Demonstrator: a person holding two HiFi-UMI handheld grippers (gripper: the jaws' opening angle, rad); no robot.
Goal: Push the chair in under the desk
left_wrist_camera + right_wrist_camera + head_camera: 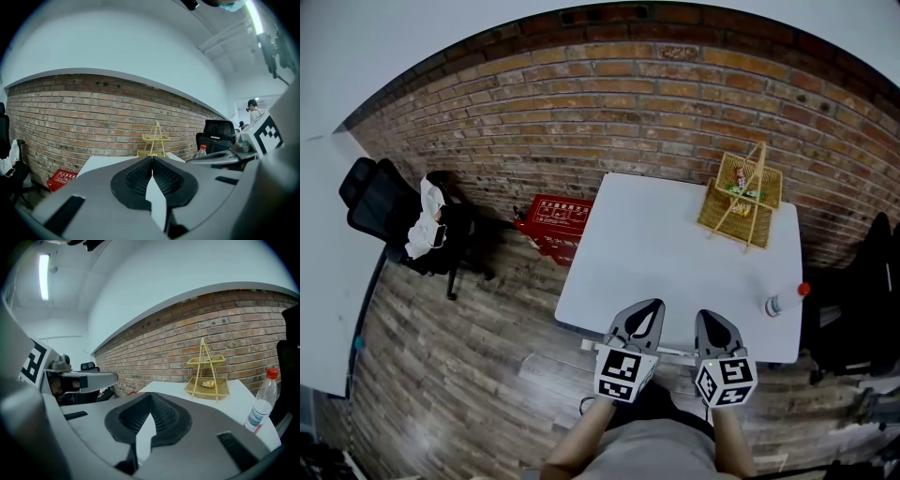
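- Left gripper (650, 309): held low over the near edge of the desk, pointing toward the brick wall. Its fingers are pressed together, with nothing between them.
- Right gripper (710, 322): just beside the left one, over the same near edge and pointing the same way. Its fingers are also pressed together and hold nothing.
- Desk (666, 248): white top, with its far edge close to the brick wall (609, 103). A pale frame bar shows under its near edge.
- Office chair (394, 220): black, on castors, at the left by the wall. A white garment is draped over its seat. It stands well apart from the desk, not under it.
- Second chair (855, 305): black, just beside the desk's right end and partly cut off by the picture's edge.
- Dark shape (656, 401): on the floor between the two forearms, below the desk's near edge. I cannot tell what it is.
- Wire basket stand (741, 199): yellow, two tiers, upright on the desk's far right corner, with a small item in the lower tier.
- Bottle (784, 302): clear with a red cap, upright near the desk's right edge.
- Crate (555, 223): red, on the floor against the wall, just left of the desk.
- Side table (328, 272): white, at the far left.
- Floor (469, 366): wooden planks.
- Person (254, 110): far in the background of the left gripper view.
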